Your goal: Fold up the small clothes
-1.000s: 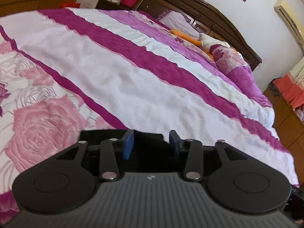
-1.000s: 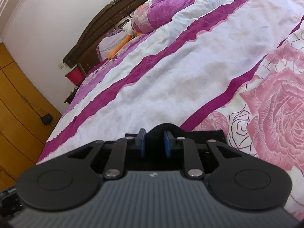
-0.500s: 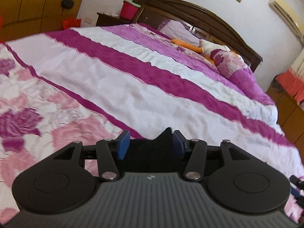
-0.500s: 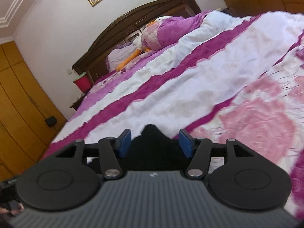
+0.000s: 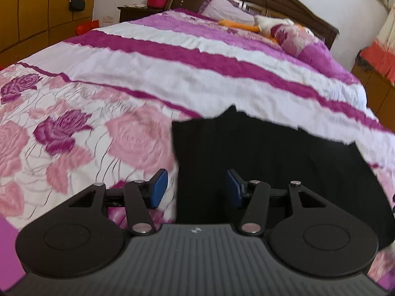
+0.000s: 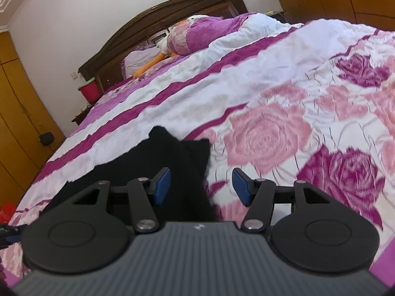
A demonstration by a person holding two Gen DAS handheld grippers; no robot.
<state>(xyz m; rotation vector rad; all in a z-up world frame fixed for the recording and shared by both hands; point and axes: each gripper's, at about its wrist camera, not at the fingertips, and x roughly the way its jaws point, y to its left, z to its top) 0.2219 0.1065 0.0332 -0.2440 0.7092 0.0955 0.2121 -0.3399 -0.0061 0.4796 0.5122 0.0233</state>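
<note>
The left gripper (image 5: 196, 188) has its jaws spread wide, gripping nothing; the black garment (image 5: 259, 162) lies flat on the bedspread (image 5: 172, 74), its left edge between them. The right gripper (image 6: 201, 186) is equally wide, empty, the garment's right edge between its jaws.

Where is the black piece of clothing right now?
The black garment lies on the flowery bedspread at the foot of the bed. In the left wrist view it spreads right of centre, in the right wrist view left of centre, in front of both open grippers.
</note>
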